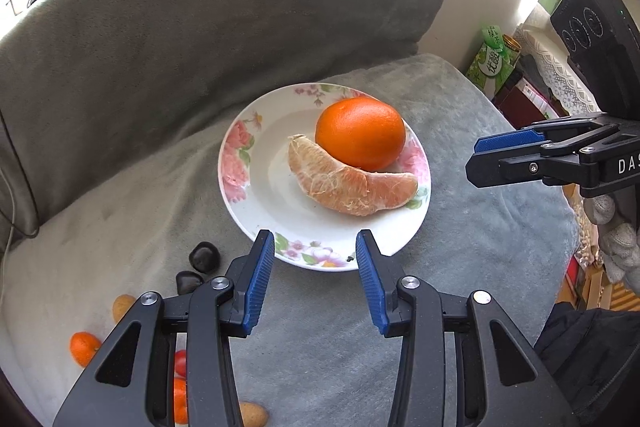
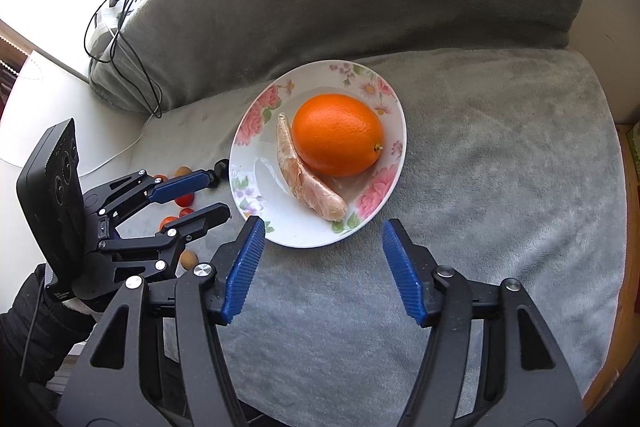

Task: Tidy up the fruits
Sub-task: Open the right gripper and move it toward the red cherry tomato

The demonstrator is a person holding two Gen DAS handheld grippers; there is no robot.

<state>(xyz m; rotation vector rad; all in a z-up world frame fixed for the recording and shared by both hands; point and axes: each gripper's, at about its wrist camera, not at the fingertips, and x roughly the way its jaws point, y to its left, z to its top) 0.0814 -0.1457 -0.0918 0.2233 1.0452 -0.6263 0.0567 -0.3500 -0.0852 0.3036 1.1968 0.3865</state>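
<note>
Hovering over the grey plush seat cover (image 1: 460, 227), I am keeping my left claw (image 1: 315, 247) spread wide with nothing between its blue pads (image 1: 258, 279); its tips are hanging just above the near rim of the floral plate (image 1: 260, 211). Straight ahead of that claw, on the plate, a whole orange (image 1: 360, 133) is sitting against a peeled pomelo segment (image 1: 348, 187), the segment curving around the orange's nearer side and touching it. Off to my left claw's left, on the cover beside the plate, small things are lying scattered: two dark chestnuts (image 1: 204, 257), a kumquat (image 1: 83, 348), a cherry tomato (image 1: 180, 363) and tan nuts (image 1: 122, 307).

My right claw (image 2: 323, 241) is also gaping wide and gripping nothing, its tips poised just short of the plate's near edge, the orange and segment directly beyond them. Seen from the left camera, this claw is reaching in from the right, well apart from the plate. Behind the plate, the grey backrest cushion (image 1: 220, 27) is rising.
</note>
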